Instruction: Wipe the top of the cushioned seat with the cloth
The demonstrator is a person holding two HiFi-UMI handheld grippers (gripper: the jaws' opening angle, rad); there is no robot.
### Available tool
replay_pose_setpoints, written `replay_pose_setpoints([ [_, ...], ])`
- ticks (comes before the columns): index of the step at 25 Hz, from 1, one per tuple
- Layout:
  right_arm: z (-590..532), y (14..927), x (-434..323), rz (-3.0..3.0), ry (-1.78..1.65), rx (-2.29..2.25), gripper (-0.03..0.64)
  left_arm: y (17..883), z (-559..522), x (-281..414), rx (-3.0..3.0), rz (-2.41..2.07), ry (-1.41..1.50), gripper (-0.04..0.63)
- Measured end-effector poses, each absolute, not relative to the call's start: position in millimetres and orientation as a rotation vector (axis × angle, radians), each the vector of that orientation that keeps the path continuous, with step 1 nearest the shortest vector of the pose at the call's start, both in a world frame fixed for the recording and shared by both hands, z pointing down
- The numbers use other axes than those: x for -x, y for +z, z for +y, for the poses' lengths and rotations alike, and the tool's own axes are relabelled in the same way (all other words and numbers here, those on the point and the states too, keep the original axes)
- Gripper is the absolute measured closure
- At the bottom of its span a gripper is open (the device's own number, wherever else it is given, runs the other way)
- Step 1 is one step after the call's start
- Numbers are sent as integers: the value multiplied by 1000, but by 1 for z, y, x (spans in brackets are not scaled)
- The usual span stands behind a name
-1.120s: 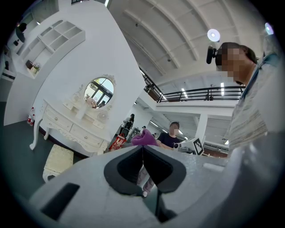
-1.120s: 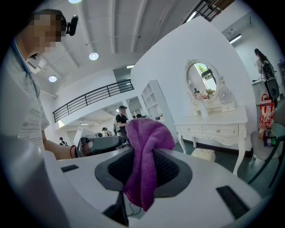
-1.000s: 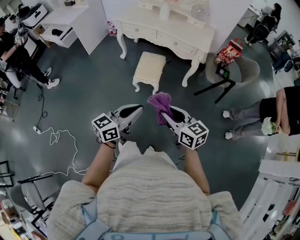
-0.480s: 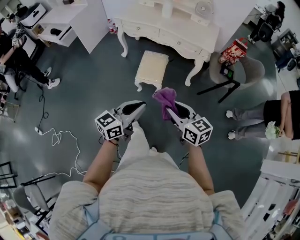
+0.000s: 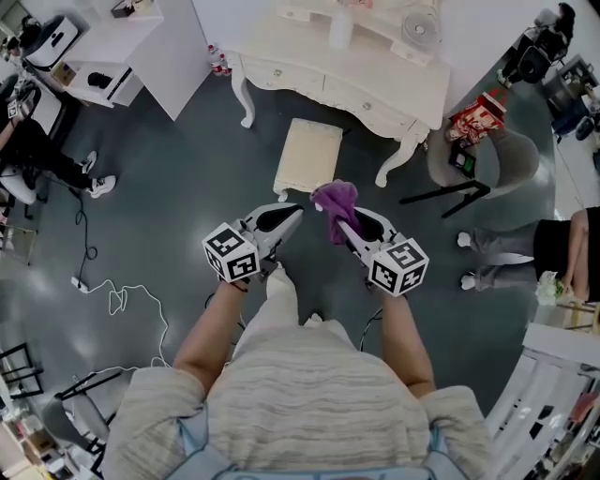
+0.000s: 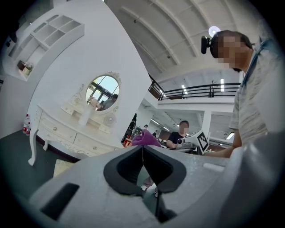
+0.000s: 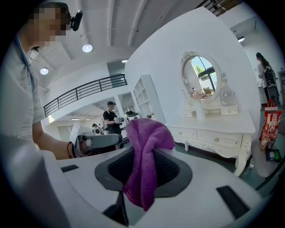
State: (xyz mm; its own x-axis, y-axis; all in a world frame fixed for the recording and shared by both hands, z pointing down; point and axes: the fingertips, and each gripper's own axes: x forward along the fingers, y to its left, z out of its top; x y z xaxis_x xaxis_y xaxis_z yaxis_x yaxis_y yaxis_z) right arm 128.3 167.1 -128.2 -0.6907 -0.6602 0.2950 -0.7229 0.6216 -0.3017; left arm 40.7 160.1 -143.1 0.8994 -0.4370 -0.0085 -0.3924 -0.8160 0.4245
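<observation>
Dark floor (image 5: 159, 225) under cream cushioned seat (image 5: 309, 155)

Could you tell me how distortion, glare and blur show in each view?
Head view: fisheye curves the room's edges, pale glare on the floor. Left gripper view: dark round vignette, wall bowed. Right gripper view: same vignette; cloth sharp, ceiling lamp blown out.

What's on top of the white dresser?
On the dresser: a tall white bottle, a small fan and an oval mirror. Tiny things beside the mirror are too small to tell.
</observation>
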Motion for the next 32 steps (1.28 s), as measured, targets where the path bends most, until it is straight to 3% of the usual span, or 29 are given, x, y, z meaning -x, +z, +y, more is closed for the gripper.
replay_pose_setpoints([
  [11,47,-123,-119,-2661,592,-1309,503,-134,38,-24,-2712,-584,-102,581],
  [21,-18,-60,-135,-2635,583,-1244,503,-61,-24,-32,-2682,-732,-61,564],
  [23,-33,-45,-142,-2636,581,-1228,503,-46,-39,-37,-2678,-745,-61,546],
  [32,-87,41,-155,-2616,555,-1168,503,42,-86,-47,-2700,-784,-22,349],
])
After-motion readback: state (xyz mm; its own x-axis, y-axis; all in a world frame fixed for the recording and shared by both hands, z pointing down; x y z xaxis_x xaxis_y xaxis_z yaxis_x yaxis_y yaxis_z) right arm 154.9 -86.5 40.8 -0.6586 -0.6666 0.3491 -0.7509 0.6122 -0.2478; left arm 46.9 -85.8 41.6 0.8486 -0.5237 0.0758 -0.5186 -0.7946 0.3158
